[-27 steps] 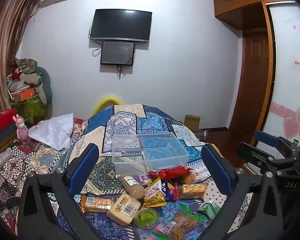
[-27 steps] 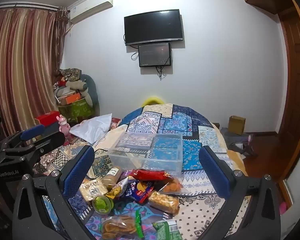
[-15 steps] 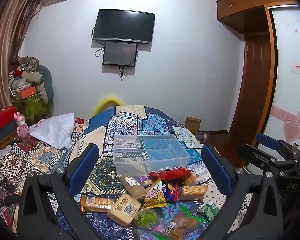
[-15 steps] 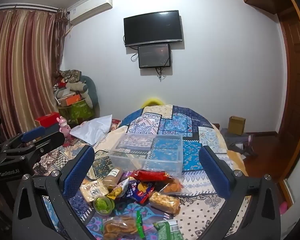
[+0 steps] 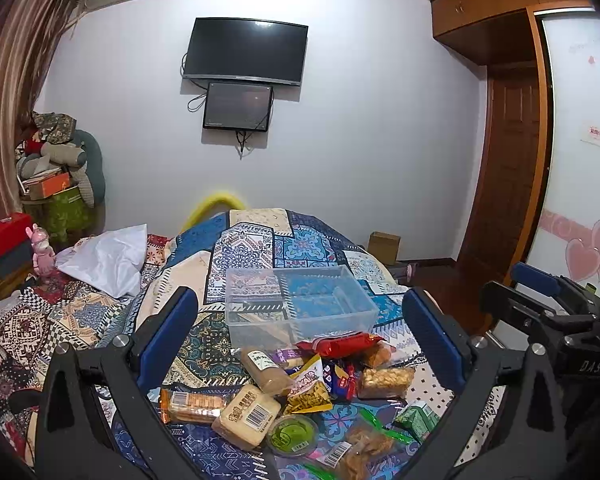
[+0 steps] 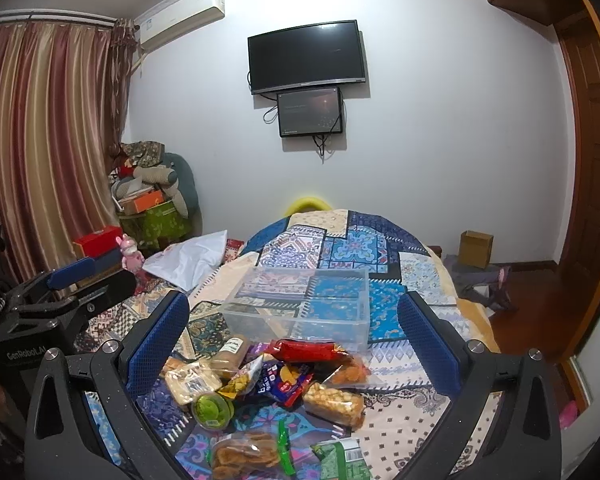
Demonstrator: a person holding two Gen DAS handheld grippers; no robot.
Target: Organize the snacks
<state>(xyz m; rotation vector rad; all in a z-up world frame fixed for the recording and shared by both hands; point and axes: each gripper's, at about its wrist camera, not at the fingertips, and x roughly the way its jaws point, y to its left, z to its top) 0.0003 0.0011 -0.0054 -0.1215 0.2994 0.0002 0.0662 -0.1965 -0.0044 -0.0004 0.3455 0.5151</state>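
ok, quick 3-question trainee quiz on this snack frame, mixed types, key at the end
1. True or false: the clear plastic bin already holds snacks.
2. Which lies nearest the bin? A) red packet B) green round cup C) green packet
3. Fill in: both the left hand-held gripper and the right hand-held gripper are ____, with nothing gripped.

Key: 1 false, it is empty. 2 A. 3 open.

1. Left wrist view looks forward, tilted slightly down, over the bed [image 5: 260, 248]; snack pile [image 5: 300, 384] sits near, lower centre.
2. Right wrist view faces likewise; both share the clear bin [image 6: 300, 304] and wall screens [image 6: 306, 56].
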